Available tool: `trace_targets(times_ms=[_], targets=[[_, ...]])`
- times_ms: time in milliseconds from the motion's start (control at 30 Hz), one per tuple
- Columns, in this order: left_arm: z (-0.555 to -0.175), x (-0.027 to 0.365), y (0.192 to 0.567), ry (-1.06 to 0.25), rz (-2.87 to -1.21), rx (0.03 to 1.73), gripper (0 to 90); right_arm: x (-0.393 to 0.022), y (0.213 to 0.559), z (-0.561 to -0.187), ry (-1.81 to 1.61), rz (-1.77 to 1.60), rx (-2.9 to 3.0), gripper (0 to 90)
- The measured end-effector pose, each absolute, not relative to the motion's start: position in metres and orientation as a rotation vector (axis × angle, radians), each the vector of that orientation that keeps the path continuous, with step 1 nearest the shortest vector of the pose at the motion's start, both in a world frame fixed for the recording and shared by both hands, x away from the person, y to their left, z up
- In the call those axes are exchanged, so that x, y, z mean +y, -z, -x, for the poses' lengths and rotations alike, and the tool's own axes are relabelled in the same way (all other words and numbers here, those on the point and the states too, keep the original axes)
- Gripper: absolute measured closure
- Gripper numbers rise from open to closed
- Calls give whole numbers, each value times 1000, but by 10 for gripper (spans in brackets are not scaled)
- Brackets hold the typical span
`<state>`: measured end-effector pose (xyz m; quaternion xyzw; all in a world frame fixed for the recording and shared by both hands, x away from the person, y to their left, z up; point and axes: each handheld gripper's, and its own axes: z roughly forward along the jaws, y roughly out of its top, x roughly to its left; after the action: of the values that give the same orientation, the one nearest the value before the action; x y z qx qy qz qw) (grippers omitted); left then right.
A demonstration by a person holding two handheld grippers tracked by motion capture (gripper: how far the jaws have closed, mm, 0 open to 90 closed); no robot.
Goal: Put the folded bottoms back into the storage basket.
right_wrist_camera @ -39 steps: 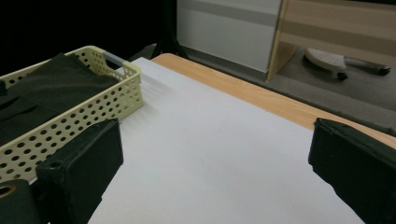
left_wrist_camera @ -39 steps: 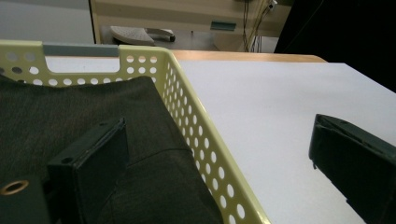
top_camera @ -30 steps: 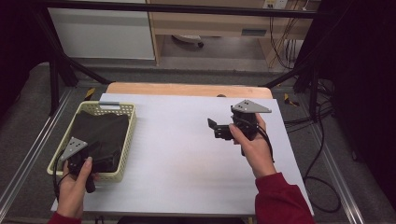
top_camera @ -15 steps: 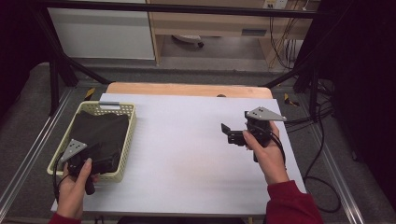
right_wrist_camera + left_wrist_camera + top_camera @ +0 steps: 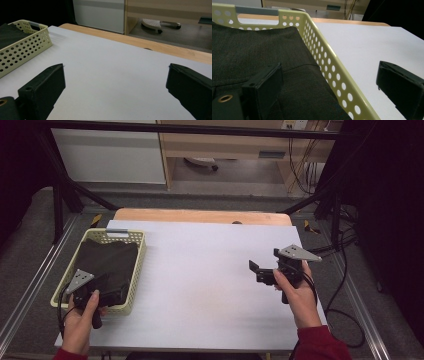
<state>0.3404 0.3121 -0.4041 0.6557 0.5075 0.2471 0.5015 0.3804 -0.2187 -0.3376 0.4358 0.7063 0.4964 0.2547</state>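
Left gripper (image 5: 111, 289) low at the near left, jaws apart, right gripper (image 5: 256, 271) raised, jaws wide.

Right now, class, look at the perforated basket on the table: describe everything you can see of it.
The basket is pale yellow, plastic-looking and rectangular, its walls pierced with rows of round holes, with a slot handle cut into its far end. It sits upright on the white table at its left edge. Dark folded cloth fills it. The left gripper, jaws open, straddles its right wall, one jaw over the cloth, one outside.
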Motion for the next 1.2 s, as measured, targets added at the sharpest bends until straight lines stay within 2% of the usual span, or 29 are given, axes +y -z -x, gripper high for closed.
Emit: trace_targets(times_ms=[700,1200], targets=[[-340,312,404,-598,-1586,1224,73,-264,361,-353,-1333,-1248,1867,51],[-340,312,404,-601,-1585,1224,74,-277,383,-334,-1323,-1282,1876,41]])
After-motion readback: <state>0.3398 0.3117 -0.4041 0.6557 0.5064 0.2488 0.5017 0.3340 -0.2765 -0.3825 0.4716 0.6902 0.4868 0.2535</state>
